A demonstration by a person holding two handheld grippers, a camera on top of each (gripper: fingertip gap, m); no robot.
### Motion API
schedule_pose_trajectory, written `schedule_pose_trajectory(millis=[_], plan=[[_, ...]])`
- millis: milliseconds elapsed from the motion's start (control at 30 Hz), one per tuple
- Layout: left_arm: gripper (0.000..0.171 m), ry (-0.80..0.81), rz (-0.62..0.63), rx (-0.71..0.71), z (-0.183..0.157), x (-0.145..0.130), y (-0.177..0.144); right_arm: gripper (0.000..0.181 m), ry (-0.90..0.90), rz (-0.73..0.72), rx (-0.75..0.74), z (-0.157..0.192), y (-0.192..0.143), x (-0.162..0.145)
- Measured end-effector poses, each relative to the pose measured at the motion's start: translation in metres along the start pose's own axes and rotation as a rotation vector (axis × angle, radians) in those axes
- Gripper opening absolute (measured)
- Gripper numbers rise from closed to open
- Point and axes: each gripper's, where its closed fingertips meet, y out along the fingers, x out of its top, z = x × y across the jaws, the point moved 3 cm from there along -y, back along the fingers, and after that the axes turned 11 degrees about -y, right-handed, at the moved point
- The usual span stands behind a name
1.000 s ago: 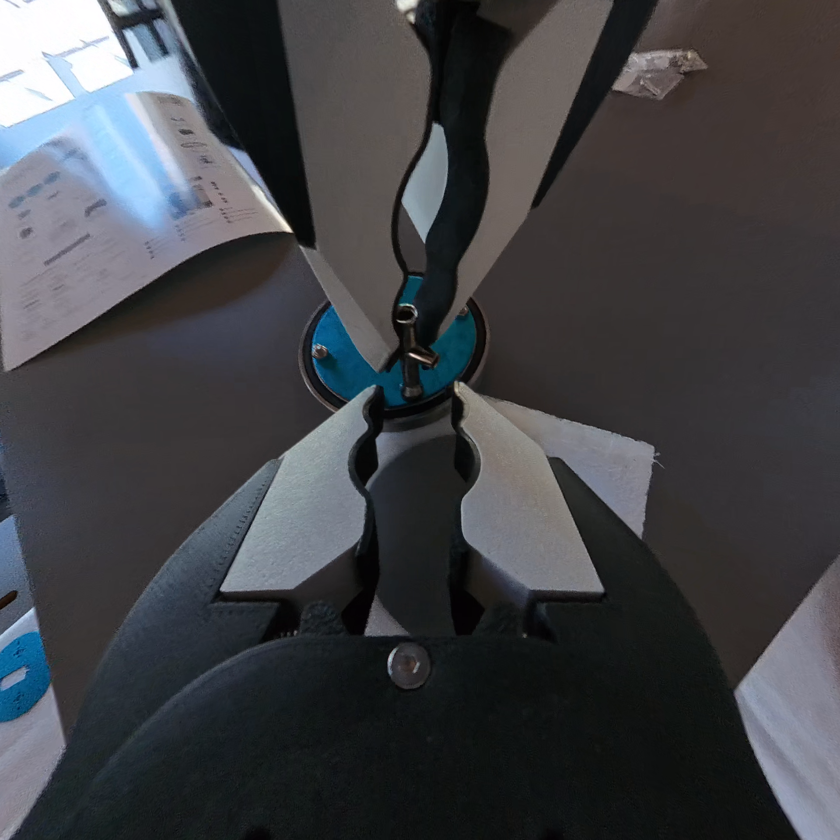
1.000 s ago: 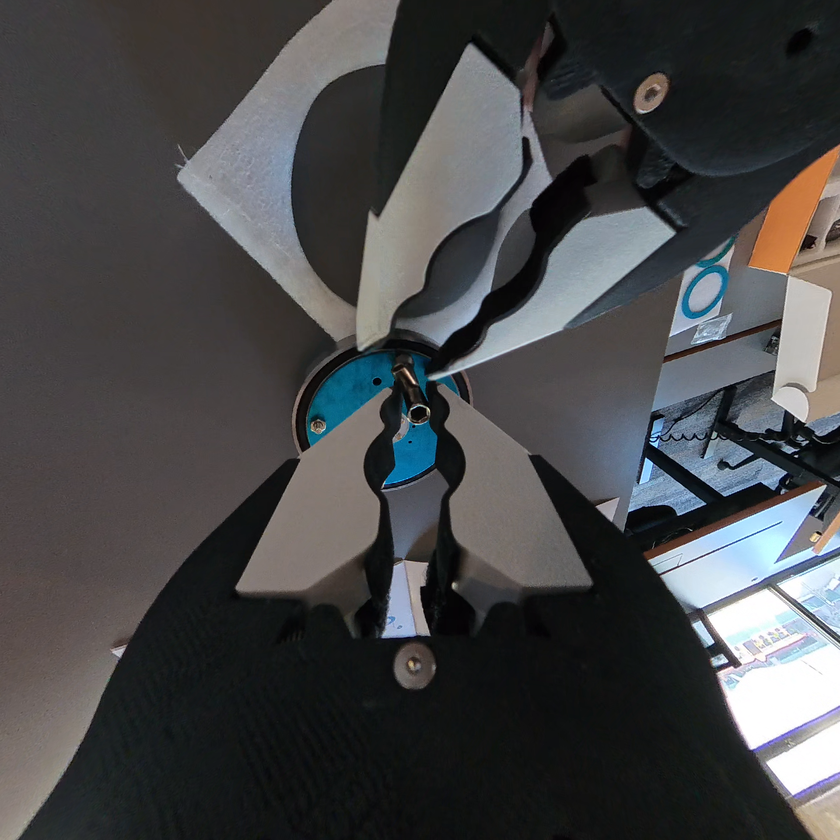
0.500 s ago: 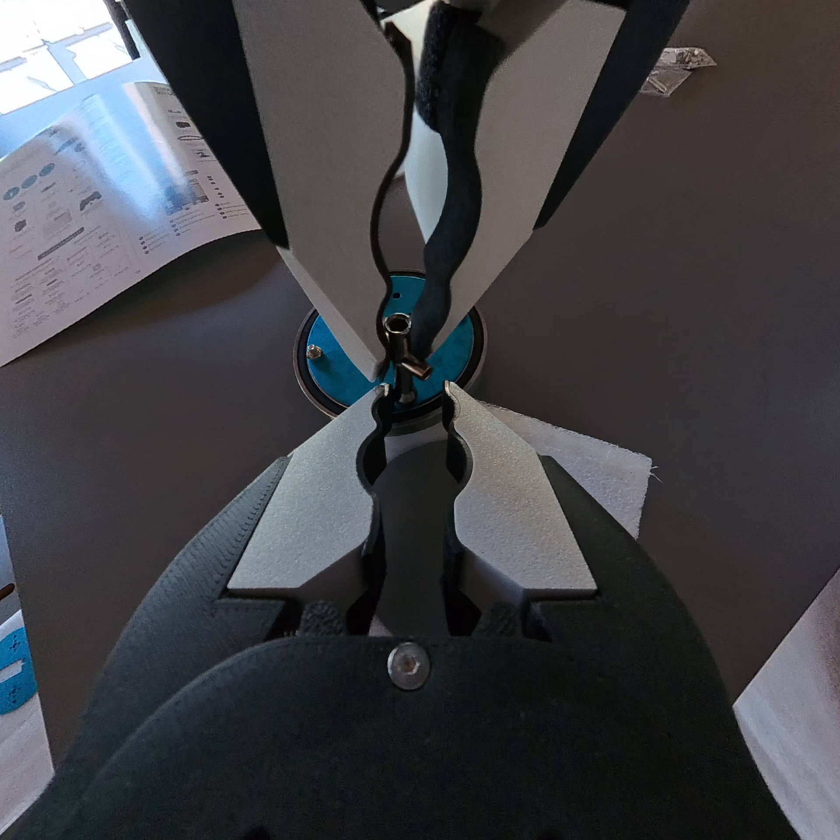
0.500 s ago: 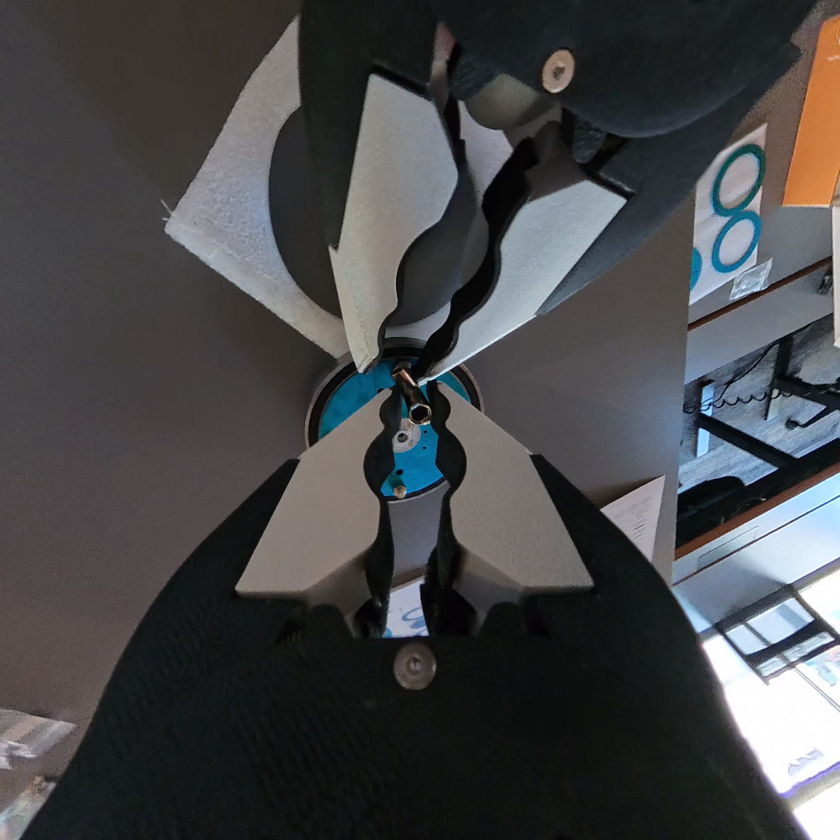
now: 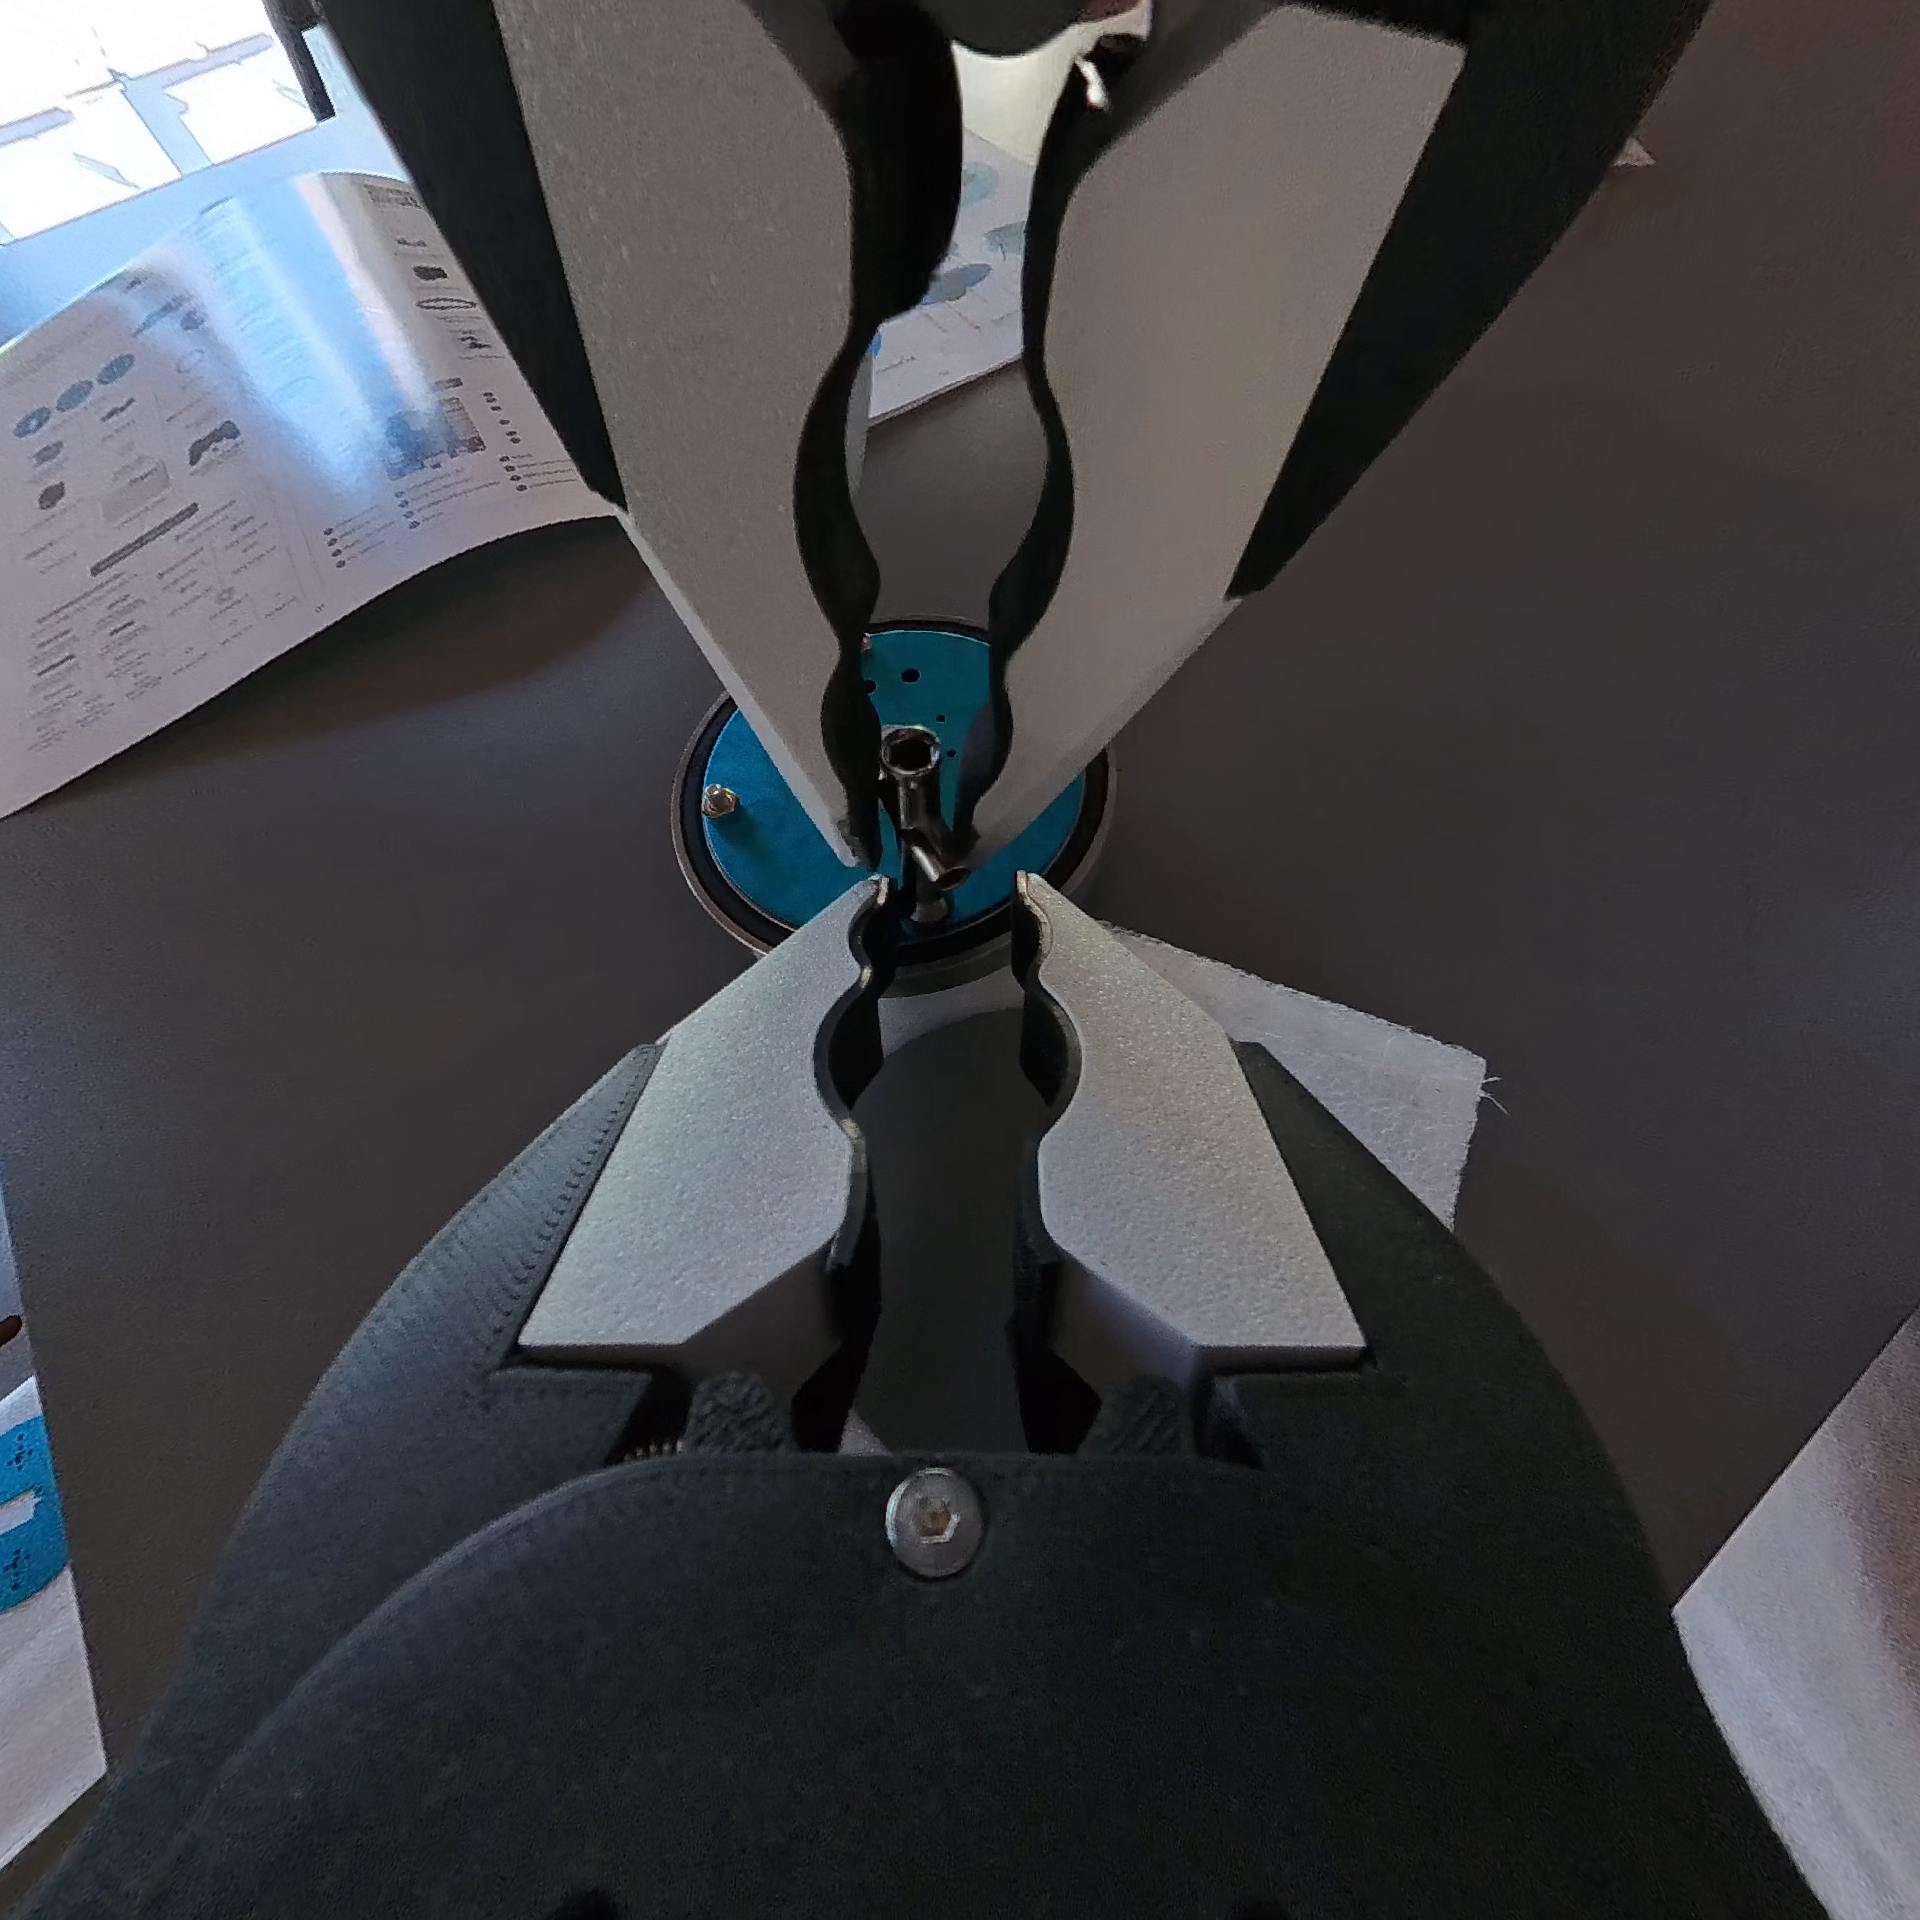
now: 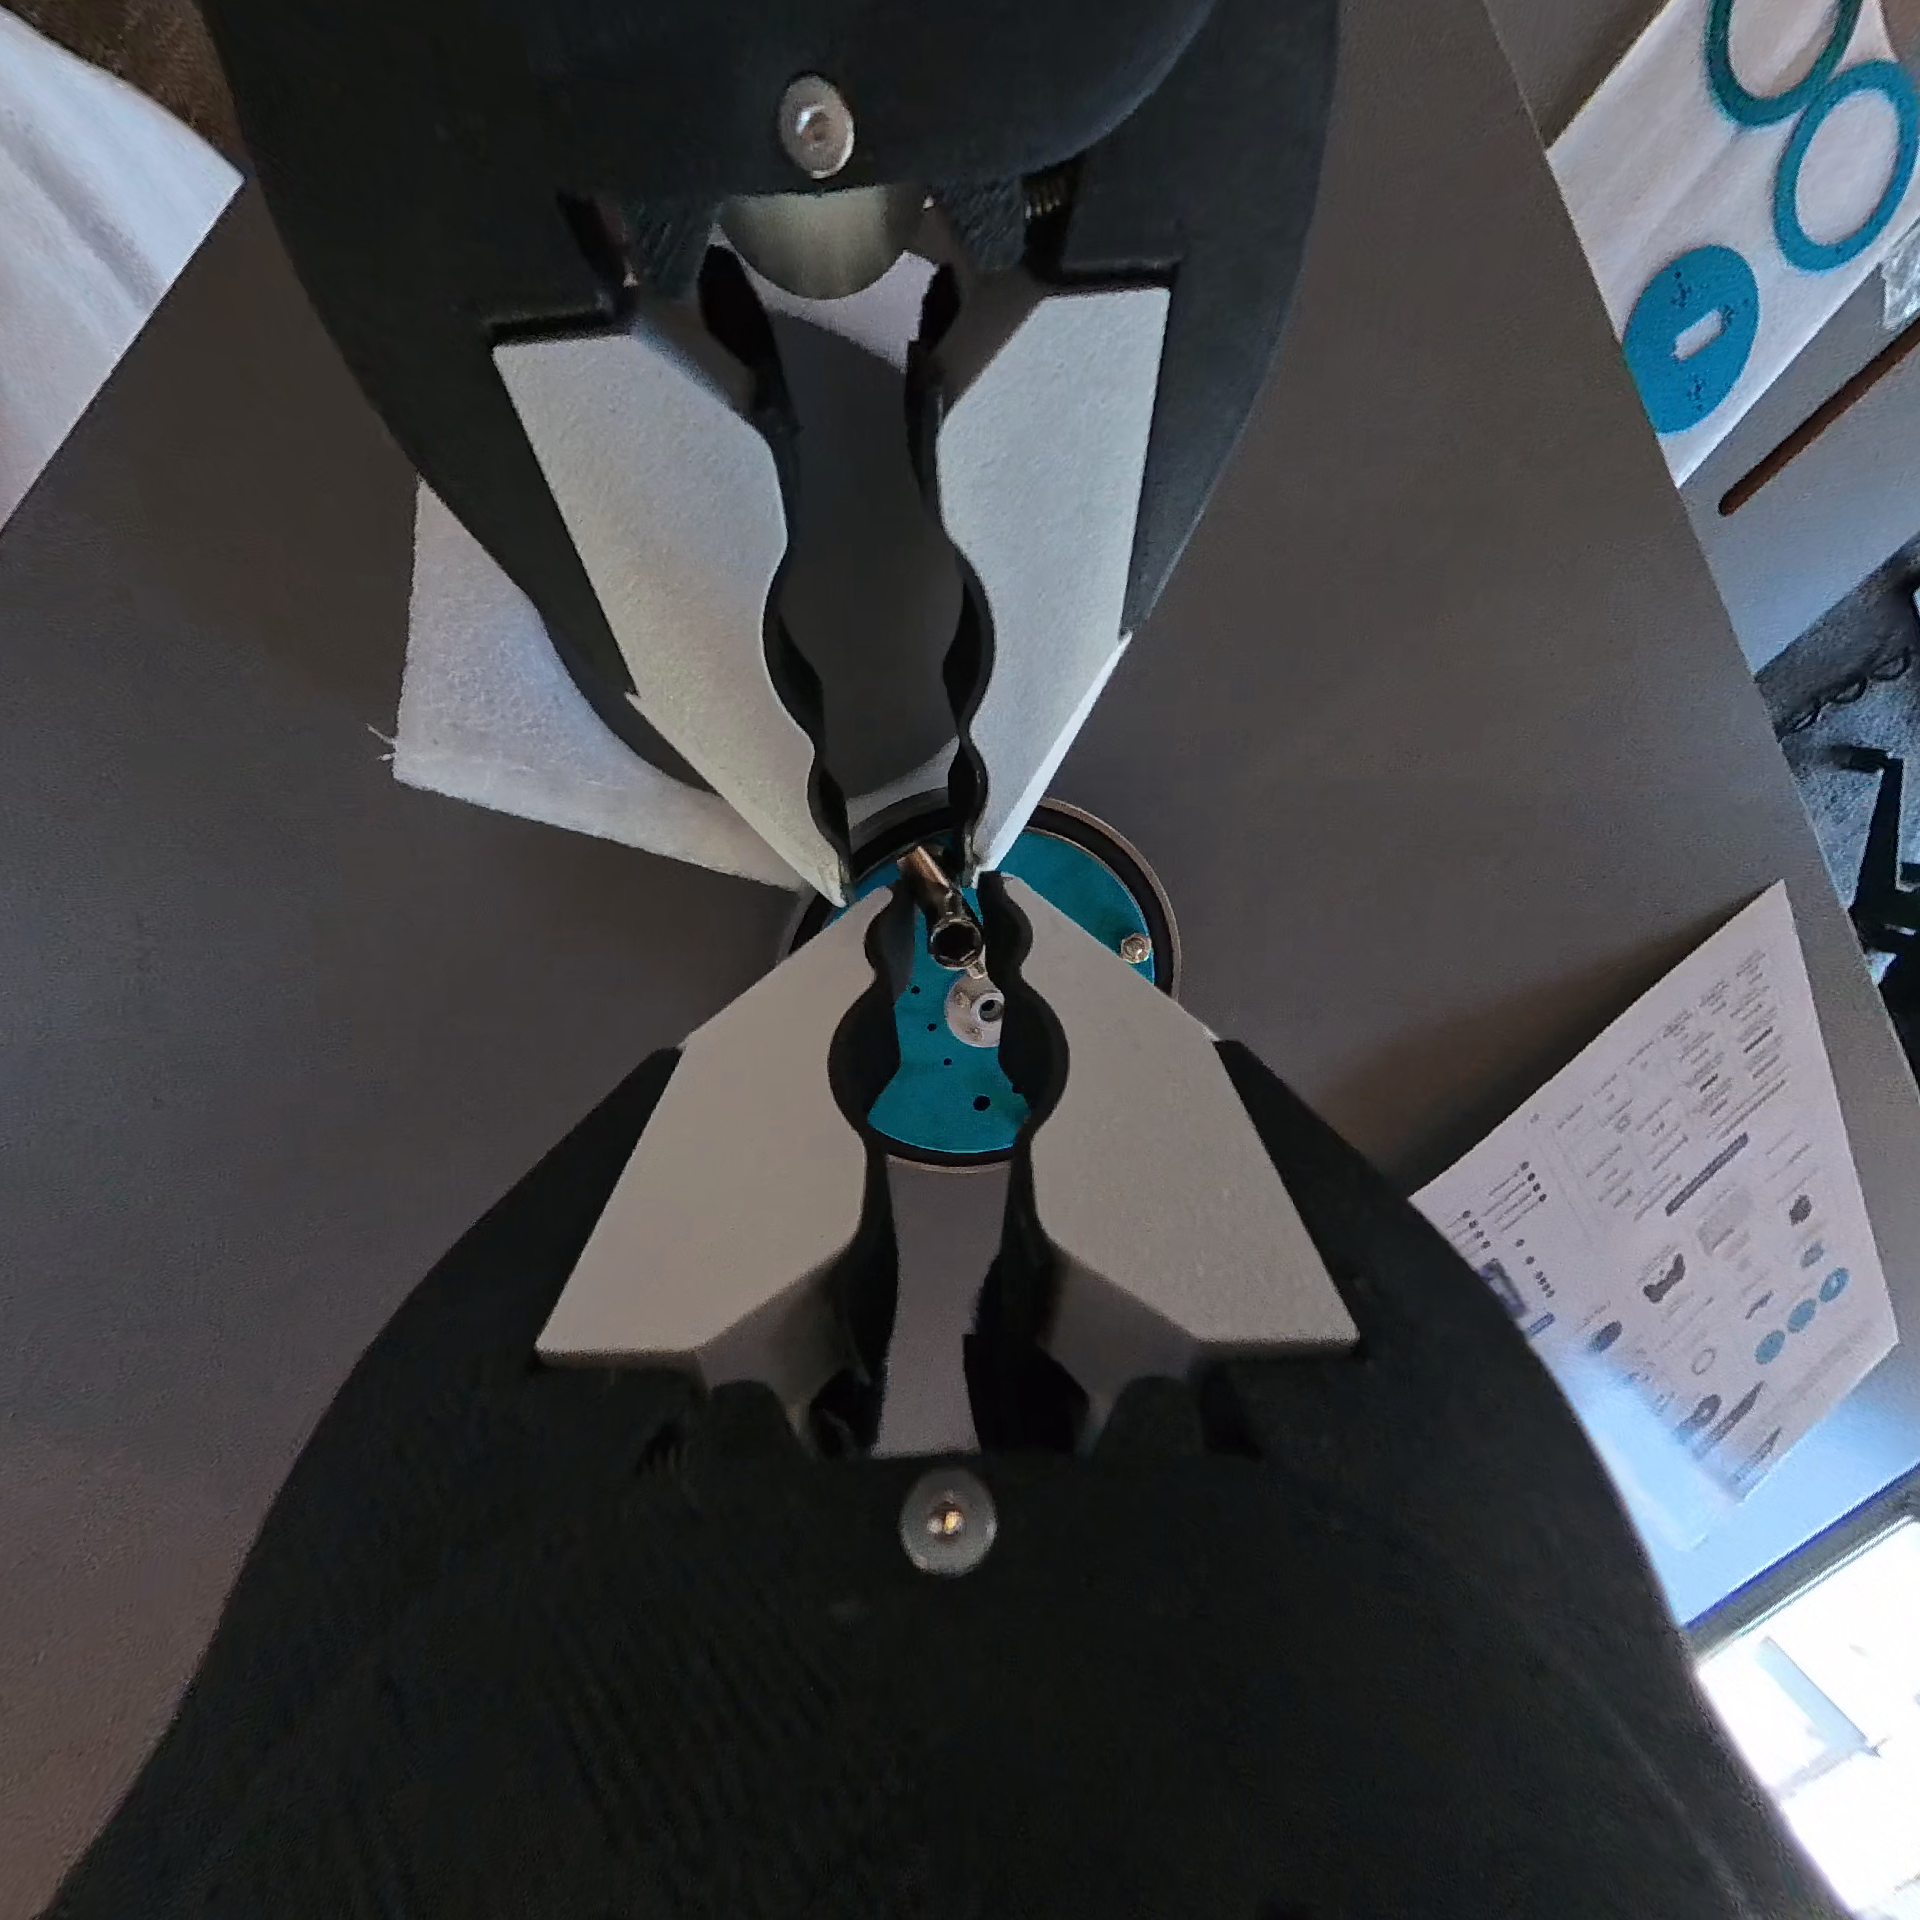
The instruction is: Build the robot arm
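A round metal base (image 5: 935,971) carries a blue disc (image 5: 758,821) on the dark table. A small metal cross-shaped socket tool (image 5: 914,810) stands on the disc. My left gripper (image 5: 951,883) is open; its tips sit at the disc's near edge, either side of the tool's lower arm. My right gripper (image 6: 943,899) faces it from the far side, slightly open, with the tool (image 6: 948,935) between its tips. Whether a pad touches the tool is unclear. The disc (image 6: 1081,894) has a hex nut (image 6: 1138,945) near its rim and a silver hub (image 6: 977,1013).
A white foam sheet (image 5: 1351,1091) with a round cut-out lies under my left gripper, next to the base. A printed sheet (image 5: 208,468) lies at the far left. Blue rings and a blue disc (image 6: 1694,343) lie on a white sheet at the table's side. Left and right tips are no more than a few centimetres apart.
The right gripper's jaws have parted a little around the tool. Both grippers have swung to face each other squarely, and the right one has come closer.
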Motion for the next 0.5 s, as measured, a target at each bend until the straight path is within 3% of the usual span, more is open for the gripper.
schedule_pose_trajectory(millis=[300,500], plan=[[0.021,-0.006,0.001,-0.003,0.0002,0.0001,0.0001,0.01,0.348,-0.043,-0.027,0.0005,0.001,-0.0022],[0.021,-0.019,0.001,-0.004,0.0003,0.0003,0.0002,0.012,0.463,-0.049,-0.045,0.0009,0.0019,-0.002]])
